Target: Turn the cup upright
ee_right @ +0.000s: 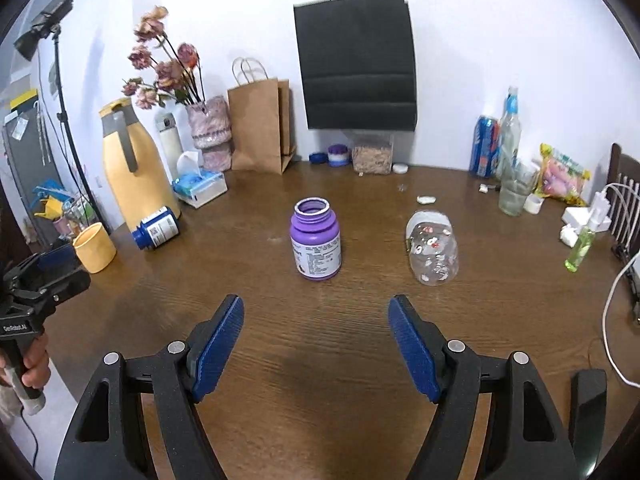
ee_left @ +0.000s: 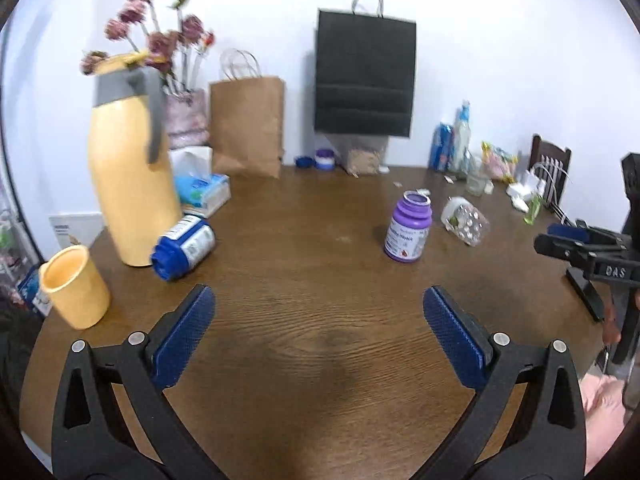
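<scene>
A clear patterned cup (ee_right: 433,250) lies on its side on the brown table, right of an upright purple bottle (ee_right: 316,245); it also shows in the left wrist view (ee_left: 466,221). My right gripper (ee_right: 316,312) is open and empty, low over the table, with the cup ahead and to the right of it. My left gripper (ee_left: 319,304) is open and empty over the table's near middle, well short of the cup. The right gripper shows at the right edge of the left wrist view (ee_left: 560,240).
A yellow cup (ee_left: 74,286) stands upright at the table's left edge beside a yellow jug (ee_left: 128,168). A blue bottle (ee_left: 184,246) lies on its side. Paper bags (ee_right: 260,120), a tissue box (ee_right: 200,188), a glass (ee_right: 514,192) and a green spray bottle (ee_right: 580,246) line the back and right.
</scene>
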Motion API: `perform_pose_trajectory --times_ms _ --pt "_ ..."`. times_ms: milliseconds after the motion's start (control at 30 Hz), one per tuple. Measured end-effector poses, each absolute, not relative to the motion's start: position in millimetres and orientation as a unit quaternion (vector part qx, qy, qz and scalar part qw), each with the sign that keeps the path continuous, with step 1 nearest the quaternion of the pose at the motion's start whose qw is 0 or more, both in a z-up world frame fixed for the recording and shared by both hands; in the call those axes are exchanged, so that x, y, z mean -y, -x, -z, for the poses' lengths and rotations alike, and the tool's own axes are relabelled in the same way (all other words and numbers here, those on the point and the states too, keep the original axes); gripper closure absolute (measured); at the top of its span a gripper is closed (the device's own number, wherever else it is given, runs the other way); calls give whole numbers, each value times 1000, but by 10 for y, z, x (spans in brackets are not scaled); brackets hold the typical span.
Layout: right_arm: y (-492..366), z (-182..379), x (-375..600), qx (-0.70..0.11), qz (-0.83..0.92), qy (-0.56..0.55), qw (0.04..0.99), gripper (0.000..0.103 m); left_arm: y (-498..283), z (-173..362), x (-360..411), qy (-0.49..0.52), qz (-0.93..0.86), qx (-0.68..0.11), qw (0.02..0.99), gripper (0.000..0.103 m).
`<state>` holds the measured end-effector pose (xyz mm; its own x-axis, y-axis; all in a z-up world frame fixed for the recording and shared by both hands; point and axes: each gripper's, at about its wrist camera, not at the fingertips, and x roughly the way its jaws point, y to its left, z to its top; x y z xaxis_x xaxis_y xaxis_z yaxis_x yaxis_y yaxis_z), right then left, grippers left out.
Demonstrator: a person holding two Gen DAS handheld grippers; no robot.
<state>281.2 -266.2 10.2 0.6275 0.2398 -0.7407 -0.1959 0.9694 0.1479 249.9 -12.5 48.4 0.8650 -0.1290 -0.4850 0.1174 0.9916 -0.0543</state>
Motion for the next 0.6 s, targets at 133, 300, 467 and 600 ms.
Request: perform_pose_trajectory --times_ms 133,300,467,600 --pt "-2420 -191 2668 -380 -113 -26 918 24 -2150 -442 107 27 49 -224 973 0" --pt "-1788 -212 2707 -355 -119 -30 927 24 -1608 -332 52 32 39 -208 977 0" --pt "-1208 -169 2576 -339 -99 -39 935 23 -1094 -141 22 47 29 -189 980 0" --pt "-822 -166 2408 -333 -119 -37 935 24 -699 -73 5 37 19 -159 986 0"
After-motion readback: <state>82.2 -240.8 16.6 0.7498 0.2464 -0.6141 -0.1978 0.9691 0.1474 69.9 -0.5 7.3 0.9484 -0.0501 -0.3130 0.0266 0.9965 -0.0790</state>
